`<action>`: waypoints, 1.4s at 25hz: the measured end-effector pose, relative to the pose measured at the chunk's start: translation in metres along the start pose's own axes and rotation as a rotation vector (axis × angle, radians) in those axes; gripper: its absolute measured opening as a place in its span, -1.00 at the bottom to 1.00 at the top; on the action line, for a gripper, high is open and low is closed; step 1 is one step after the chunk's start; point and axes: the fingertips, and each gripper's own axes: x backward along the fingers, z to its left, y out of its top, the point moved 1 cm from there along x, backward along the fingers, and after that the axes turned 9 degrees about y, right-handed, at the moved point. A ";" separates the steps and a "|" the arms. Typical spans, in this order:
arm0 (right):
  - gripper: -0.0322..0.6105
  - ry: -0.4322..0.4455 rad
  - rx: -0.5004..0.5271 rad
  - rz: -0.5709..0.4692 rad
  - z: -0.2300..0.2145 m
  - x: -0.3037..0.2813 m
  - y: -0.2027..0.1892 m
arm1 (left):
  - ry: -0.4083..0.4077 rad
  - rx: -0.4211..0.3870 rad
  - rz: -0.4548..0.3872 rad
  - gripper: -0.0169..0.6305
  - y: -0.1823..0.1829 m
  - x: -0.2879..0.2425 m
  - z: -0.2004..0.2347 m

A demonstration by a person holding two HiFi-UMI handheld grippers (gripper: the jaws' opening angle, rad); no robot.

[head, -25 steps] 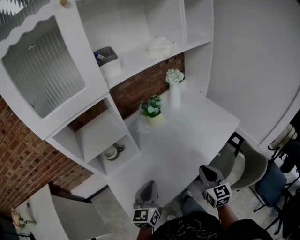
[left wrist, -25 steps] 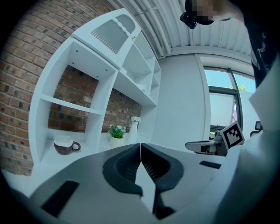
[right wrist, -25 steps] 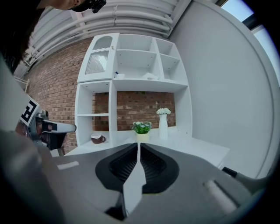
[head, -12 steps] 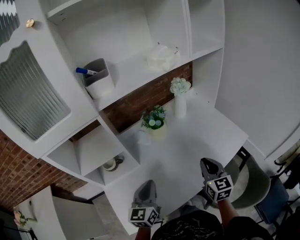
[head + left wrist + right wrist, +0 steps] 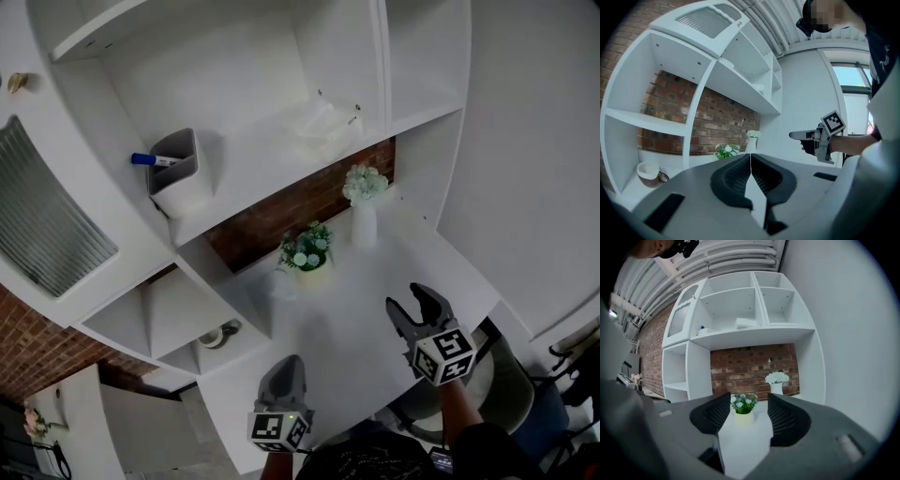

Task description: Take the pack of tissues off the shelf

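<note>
Apparently the step in hand is the approach: nothing is taken yet. The white shelf unit (image 5: 272, 192) fills most of the head view, and the pack of tissues (image 5: 323, 122) lies on its long upper board, in the open compartment to the right of the middle, well apart from both grippers. Below it the white desk (image 5: 375, 300) runs out toward the person.

The right gripper (image 5: 410, 302) is raised over the desk edge and points at the shelves. Its jaws have just been opening and stand spread, with nothing between them — only the far plant shows through the gap. The left gripper (image 5: 289, 361) is lower and nearer to the person, with its jaws pressed together and empty.

The next move probably calls for a long reach up and forward with the right gripper, and maybe a wider spread, so that the pads come on both sides of the soft pack.

As for the containers: a grey holder (image 5: 176, 173) on the same board has a blue marker (image 5: 150, 159) in it. A white vase (image 5: 364, 225) on the desk holds white flowers (image 5: 366, 183). A small yellow pot (image 5: 307, 267) beside it holds a green plant. A mug (image 5: 217, 336) stands in a low compartment — its inside cannot be seen.
</note>
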 end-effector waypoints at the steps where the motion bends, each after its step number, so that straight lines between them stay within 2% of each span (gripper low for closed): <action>1: -0.12 0.015 -0.004 -0.020 -0.002 -0.004 0.010 | 0.002 -0.006 -0.003 -0.91 0.002 -0.003 0.000; 4: 0.03 0.063 -0.014 -0.105 -0.004 -0.015 0.050 | 0.008 -0.025 0.000 -0.91 0.003 -0.008 -0.001; 7: 0.44 0.131 0.005 -0.169 -0.001 -0.029 0.099 | 0.023 -0.028 0.017 -0.91 0.001 -0.011 -0.001; 9: 0.58 0.158 0.038 -0.191 0.004 -0.041 0.130 | 0.035 -0.036 0.029 -0.91 0.000 -0.011 0.001; 12: 0.62 0.182 0.074 -0.228 0.007 -0.058 0.173 | 0.040 -0.053 0.030 -0.91 0.003 -0.016 -0.002; 15: 0.67 0.205 0.109 -0.218 0.009 -0.073 0.204 | 0.022 -0.068 0.025 -0.91 0.006 -0.023 -0.008; 18: 0.68 0.237 0.123 -0.189 0.013 -0.089 0.222 | 0.031 -0.072 0.028 -0.91 0.007 -0.025 -0.005; 22: 0.68 0.263 0.193 -0.170 0.020 -0.105 0.239 | 0.062 -0.064 0.070 -0.91 0.003 -0.022 0.002; 27: 0.68 0.259 0.117 -0.196 0.005 -0.124 0.266 | 0.094 -0.045 0.094 -0.91 0.003 -0.023 0.010; 32: 0.68 0.240 0.138 -0.168 -0.003 -0.136 0.275 | 0.094 -0.045 0.104 -0.91 0.002 -0.027 0.013; 35: 0.68 0.258 0.125 -0.143 -0.002 -0.146 0.278 | 0.109 -0.047 0.110 -0.91 0.003 -0.027 0.017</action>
